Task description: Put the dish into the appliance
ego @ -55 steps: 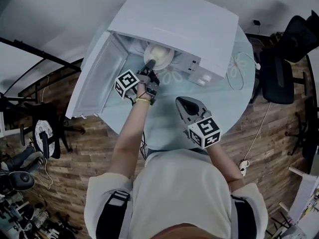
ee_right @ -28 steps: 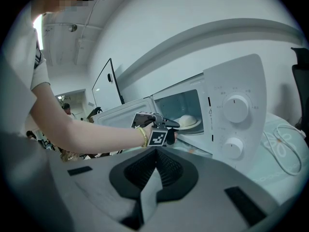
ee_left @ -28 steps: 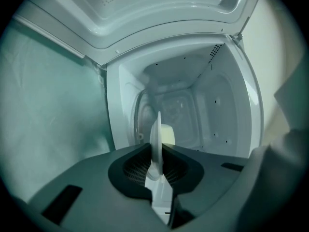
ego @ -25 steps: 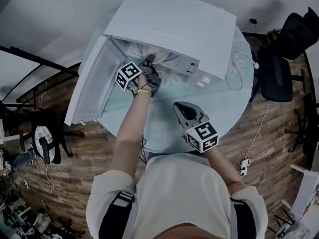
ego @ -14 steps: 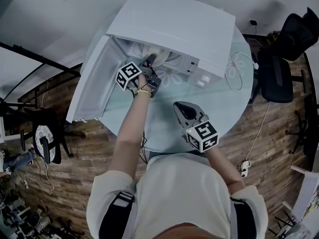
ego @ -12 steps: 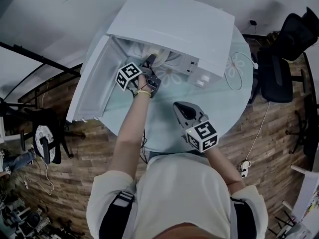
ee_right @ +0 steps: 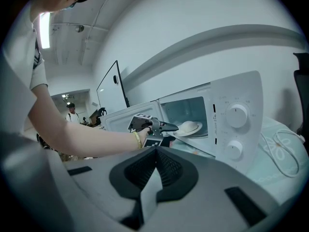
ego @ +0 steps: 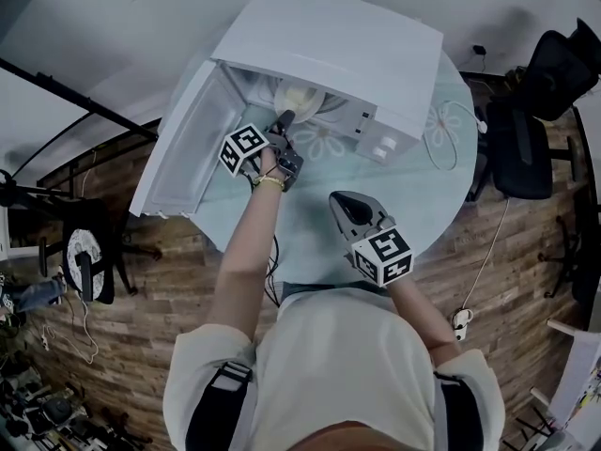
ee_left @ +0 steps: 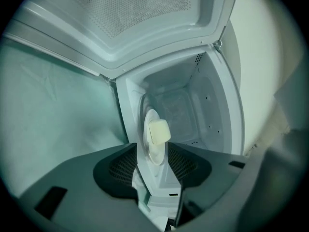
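Already inside the microwave (ego: pixel 329 45) — pale cream dish (ego: pixel 299 95); left tongs (ego: pixel 284 122) released, right tongs (ego: pixel 342 199) clenched empty.

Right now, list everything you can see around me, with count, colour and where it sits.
microwave: one, white, far side of the table
microwave door: one, white, swung open to the left
dish: one, cream, inside the microwave, pale lump on it
knobs: two, white, microwave front panel
table: one, round, pale green top
cable: one, white, on the table right of the microwave
office chairs: two, black, right of the table
left gripper: grey, at the microwave opening, jaws apart
right gripper: grey, over the table, shut, empty
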`<state>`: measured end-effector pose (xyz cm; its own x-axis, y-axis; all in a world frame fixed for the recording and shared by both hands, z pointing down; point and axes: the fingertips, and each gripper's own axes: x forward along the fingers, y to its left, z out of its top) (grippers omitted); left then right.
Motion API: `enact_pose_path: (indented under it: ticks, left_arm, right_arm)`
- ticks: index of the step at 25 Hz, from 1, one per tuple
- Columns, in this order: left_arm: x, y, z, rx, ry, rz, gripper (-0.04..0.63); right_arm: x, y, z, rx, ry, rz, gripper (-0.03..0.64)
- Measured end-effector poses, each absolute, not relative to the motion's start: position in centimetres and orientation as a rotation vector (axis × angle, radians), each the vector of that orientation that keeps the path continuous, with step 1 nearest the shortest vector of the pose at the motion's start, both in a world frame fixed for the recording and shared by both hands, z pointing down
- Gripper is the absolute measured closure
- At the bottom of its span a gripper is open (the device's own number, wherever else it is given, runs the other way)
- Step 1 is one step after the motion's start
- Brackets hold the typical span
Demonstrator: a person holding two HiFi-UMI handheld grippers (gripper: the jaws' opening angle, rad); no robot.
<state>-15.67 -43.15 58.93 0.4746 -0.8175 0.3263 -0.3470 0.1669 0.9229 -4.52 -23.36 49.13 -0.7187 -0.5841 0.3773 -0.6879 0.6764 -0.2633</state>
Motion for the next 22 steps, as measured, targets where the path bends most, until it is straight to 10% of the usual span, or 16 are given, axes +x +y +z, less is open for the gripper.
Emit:
enact_pose_path:
  ticks: [22]
  left_arm:
    - [-10.8, -27.5, 52.2, 1.643, -1.177, -0.330, 0.584]
  right_arm:
    - [-1.0, -19.7, 47.3, 0.978, -2.678, 0.522, 0.611]
